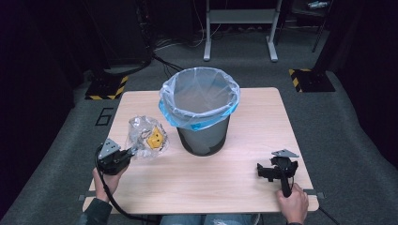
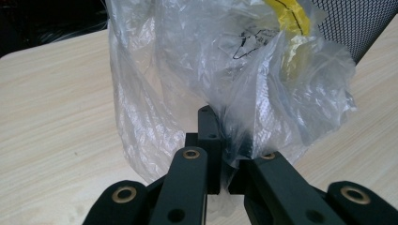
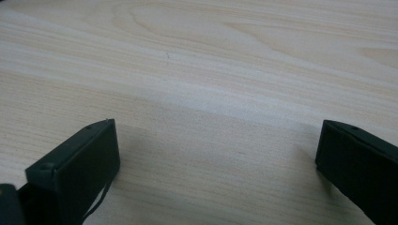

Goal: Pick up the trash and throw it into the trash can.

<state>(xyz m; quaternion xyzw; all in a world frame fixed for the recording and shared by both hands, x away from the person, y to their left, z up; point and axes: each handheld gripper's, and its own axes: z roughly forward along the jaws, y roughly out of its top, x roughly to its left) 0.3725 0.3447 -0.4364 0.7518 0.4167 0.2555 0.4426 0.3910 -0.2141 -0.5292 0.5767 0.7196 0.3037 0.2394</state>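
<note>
Clear, crinkled plastic is pinched between the jaws of the left gripper (image 1: pixel 133 151): they are closed tight on a gathered fold of a transparent plastic bag (image 1: pixel 148 137). In the left gripper view the two black jaws meet on that bag (image 2: pixel 225 79), and the film bunches where they clamp it and fans out above and to both sides. The bag is thin and wrinkled, with a yellow label (image 2: pixel 290 16) and black line markings near its top. From the high view it hangs off the gripper's tip over the left part of the wooden table (image 1: pixel 263 187), just beside the waste bin (image 1: pixel 202 115) and to its left; whether its lower edge rests on the tabletop I cannot tell.

The bin stands at the middle of the table, dark mesh-walled, lined with a translucent bin liner (image 1: pixel 173 115) folded over its rim with a blue band.

The right gripper (image 1: pixel 266 171) sits near the table's right front corner, well apart from the bag and the bin. Its jaws stand wide apart with nothing between them, just bare pale wood in the right gripper view (image 3: pixel 211 117).
</note>
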